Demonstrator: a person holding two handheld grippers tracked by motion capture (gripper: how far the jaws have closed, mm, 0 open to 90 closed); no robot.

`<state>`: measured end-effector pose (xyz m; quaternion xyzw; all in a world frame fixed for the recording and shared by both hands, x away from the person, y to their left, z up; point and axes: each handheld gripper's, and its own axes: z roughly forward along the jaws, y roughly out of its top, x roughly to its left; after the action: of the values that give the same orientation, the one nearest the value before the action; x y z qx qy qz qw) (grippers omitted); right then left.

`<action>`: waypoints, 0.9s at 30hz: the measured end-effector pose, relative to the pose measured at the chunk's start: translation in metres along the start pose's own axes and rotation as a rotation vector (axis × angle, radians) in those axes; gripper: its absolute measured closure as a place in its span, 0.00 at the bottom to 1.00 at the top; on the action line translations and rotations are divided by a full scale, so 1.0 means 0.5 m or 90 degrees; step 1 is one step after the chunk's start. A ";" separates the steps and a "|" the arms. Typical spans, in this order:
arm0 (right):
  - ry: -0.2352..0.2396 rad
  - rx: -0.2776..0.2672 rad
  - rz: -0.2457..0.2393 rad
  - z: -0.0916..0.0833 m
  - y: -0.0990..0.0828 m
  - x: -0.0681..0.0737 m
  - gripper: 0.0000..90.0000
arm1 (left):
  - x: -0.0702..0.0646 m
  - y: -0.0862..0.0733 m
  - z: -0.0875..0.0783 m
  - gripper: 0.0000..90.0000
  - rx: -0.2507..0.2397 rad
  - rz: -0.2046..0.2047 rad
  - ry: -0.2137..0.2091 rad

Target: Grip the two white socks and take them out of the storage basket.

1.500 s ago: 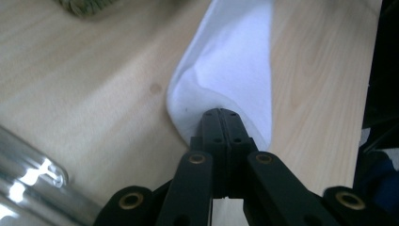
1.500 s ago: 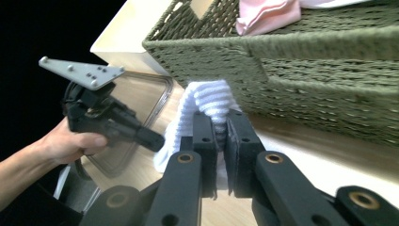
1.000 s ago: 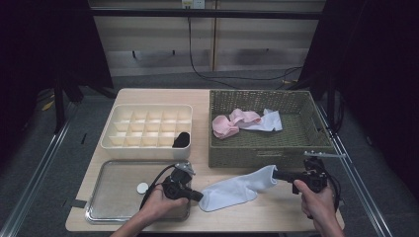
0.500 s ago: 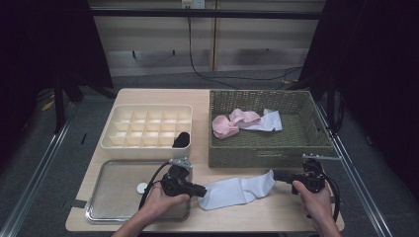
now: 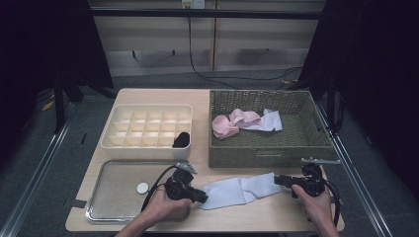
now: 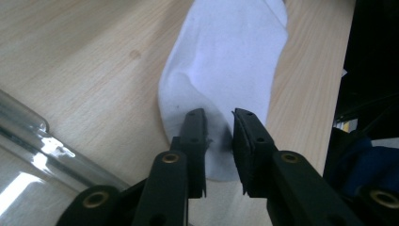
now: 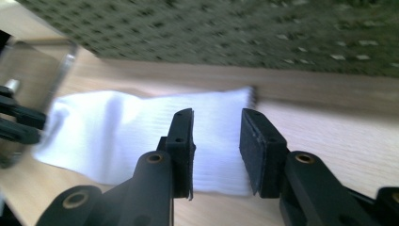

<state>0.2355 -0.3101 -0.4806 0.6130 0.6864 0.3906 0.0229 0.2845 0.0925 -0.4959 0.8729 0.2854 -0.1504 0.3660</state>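
At the left, my left gripper (image 5: 201, 196) sat at the toe end of the white sock (image 5: 239, 190), just beside the metal tray (image 5: 101, 210). Its fingers (image 6: 194, 136) had just been opening and stood apart with the cloth under the gap between them, no pad pressing. The sock lay flat on the counter (image 5: 163, 98) in front of the wicker basket (image 5: 267, 157), stretched between both hands. I judged it light, soft and limp: it would sag and fold anywhere I didn't support it, so each end needed a pinch through both layers. At the right, my right gripper (image 5: 277, 179) hung over the ribbed cuff (image 7: 221, 141), fingers likewise just parted and clear of the fabric
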 end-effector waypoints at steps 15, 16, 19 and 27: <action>-0.038 0.021 -0.022 0.020 -0.009 -0.001 0.78 | 0.024 0.018 -0.004 0.84 -0.032 -0.030 0.058; -0.042 0.023 -0.024 0.022 -0.010 -0.001 0.77 | 0.026 0.019 -0.004 0.83 -0.032 -0.035 0.054; -0.046 0.024 -0.026 0.024 -0.012 -0.001 0.74 | 0.029 0.021 0.001 0.86 -0.037 -0.044 0.048; -0.046 0.030 -0.029 0.022 -0.016 -0.003 0.86 | 0.027 0.021 -0.005 0.85 -0.035 -0.028 0.072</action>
<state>0.2349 -0.3054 -0.4934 0.6116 0.7075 0.3516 0.0422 0.3016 0.0934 -0.4949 0.8632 0.3287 -0.1007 0.3698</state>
